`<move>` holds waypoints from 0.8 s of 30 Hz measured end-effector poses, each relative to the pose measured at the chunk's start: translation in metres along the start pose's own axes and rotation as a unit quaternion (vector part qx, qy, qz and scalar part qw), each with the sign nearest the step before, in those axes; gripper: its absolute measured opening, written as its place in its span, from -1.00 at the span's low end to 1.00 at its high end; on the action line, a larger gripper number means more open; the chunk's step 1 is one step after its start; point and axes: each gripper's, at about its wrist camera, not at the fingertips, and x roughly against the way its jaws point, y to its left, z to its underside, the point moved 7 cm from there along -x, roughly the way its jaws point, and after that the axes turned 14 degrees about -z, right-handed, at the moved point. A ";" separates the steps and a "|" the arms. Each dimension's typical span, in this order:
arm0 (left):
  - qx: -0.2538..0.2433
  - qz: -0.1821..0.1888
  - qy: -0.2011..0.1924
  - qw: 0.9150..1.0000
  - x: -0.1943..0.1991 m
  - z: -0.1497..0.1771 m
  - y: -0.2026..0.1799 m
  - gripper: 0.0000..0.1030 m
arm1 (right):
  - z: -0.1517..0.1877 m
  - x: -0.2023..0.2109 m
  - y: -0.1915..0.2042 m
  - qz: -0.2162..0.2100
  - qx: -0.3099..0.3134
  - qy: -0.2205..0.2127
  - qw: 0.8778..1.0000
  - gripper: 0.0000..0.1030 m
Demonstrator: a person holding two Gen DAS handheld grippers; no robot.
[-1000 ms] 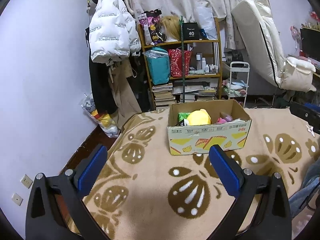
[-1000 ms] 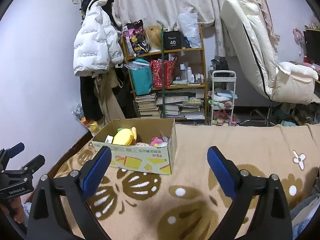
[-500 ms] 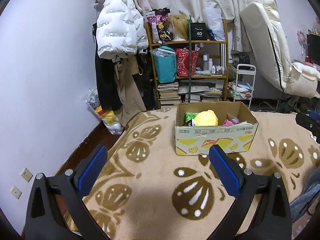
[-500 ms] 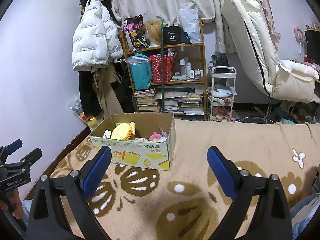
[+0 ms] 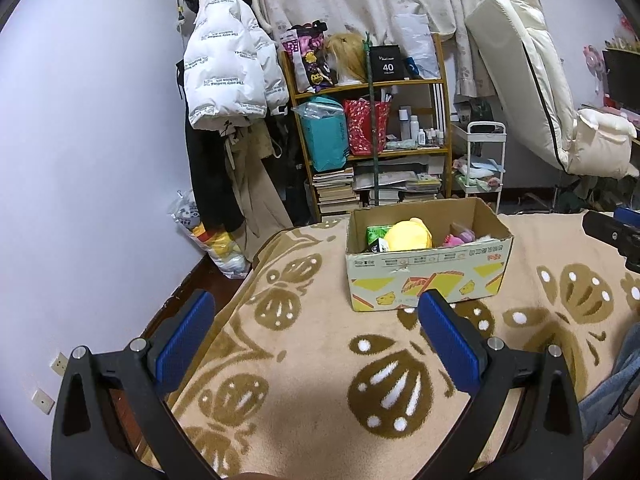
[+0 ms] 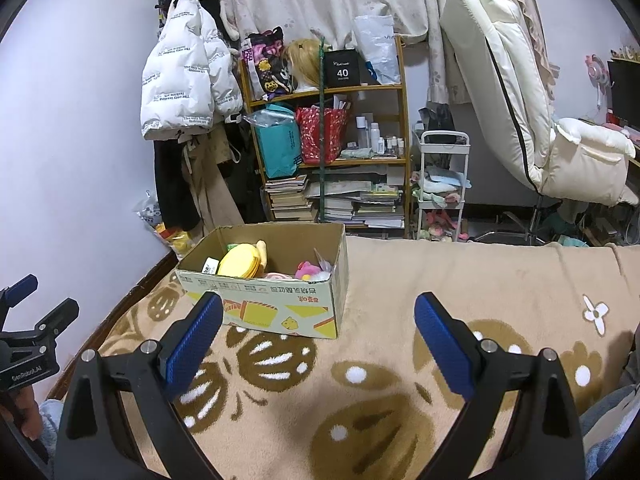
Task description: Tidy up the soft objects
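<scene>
We hold both claws wide apart and gripping nothing: the left claw [image 5: 316, 320] and the right claw [image 6: 318, 322] hover above the brown patterned blanket [image 5: 320, 380], each pointed toward the cardboard box [image 5: 428, 264]. The box sits on the blanket with its top open, which seems to make it the collecting place for the soft things. Inside lie a yellow plush toy [image 5: 408, 236], a pink soft toy [image 5: 460, 236] and a green packet [image 5: 374, 232]; from the right wrist view the yellow toy [image 6: 240, 264] rests toward the box's left end and the pink one [image 6: 308, 270] toward its right. No soft thing lies loose on the visible blanket, so we judge the sorting either nearly done or paused with the next item out of view.

Much stays hidden. The box walls cover the lower parts of the toys, and we cannot tell how many pieces lie underneath. A white fluffy bit beside the pink toy is too small to name. Each claw shows only as a cut-off sliver at the edge of the other's view. Behind the box stand a crowded shelf [image 5: 368, 132] and a hanging white jacket [image 5: 232, 76].
</scene>
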 end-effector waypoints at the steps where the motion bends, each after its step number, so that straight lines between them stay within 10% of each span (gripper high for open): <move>1: 0.000 0.002 0.001 1.000 0.000 0.000 -0.001 0.95 | 0.000 0.000 0.000 0.001 0.000 0.000 1.000 0.95; 24: -0.007 0.003 0.002 1.000 0.001 0.001 -0.005 0.95 | 0.000 -0.001 -0.001 -0.001 -0.001 0.002 1.000 0.95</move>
